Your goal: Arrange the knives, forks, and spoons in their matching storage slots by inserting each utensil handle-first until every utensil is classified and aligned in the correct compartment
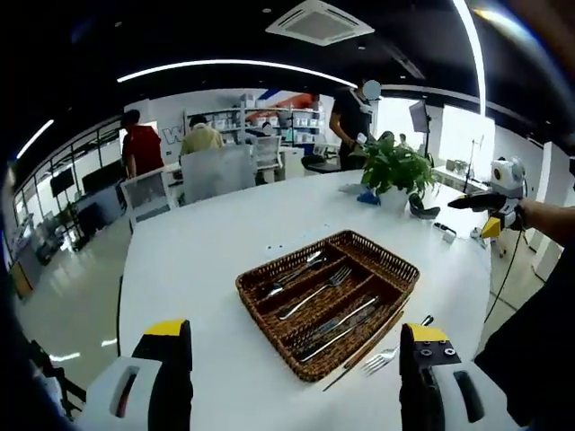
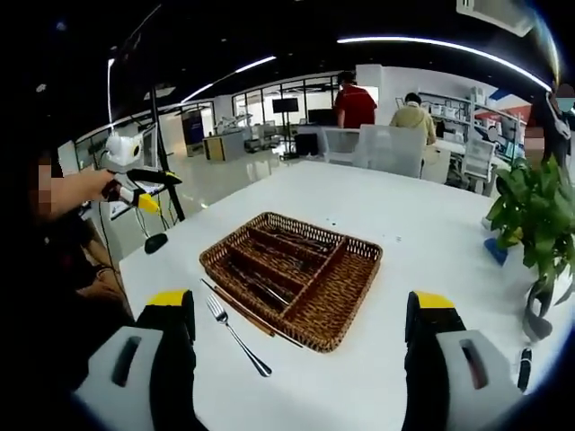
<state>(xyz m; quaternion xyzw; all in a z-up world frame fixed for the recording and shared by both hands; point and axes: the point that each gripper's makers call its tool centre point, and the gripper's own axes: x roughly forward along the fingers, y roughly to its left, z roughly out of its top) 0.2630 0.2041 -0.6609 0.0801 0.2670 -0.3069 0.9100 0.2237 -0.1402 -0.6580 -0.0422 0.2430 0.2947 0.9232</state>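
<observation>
A wicker tray [image 1: 386, 260] with compartments sits mid-table, holding forks and knives lengthwise. One fork [image 2: 235, 334] lies loose on the white table [image 2: 395, 224] just beside the tray's near edge, next to a thin dark utensil [image 2: 247, 316] along the rim. A potted plant [image 1: 395, 169] stands beyond. People stand at office desks behind. The left gripper [image 1: 296, 359] and the right gripper [image 2: 301, 332] hover wide open, empty.

Bright, even indoor light from ceiling light strips [image 1: 229, 65] and windows [image 1: 467, 135]; the strips and glass blow out to white. White table [image 1: 225, 233] shows soft glare and faint shadows. Strong fisheye bending at edges; far background slightly soft.
</observation>
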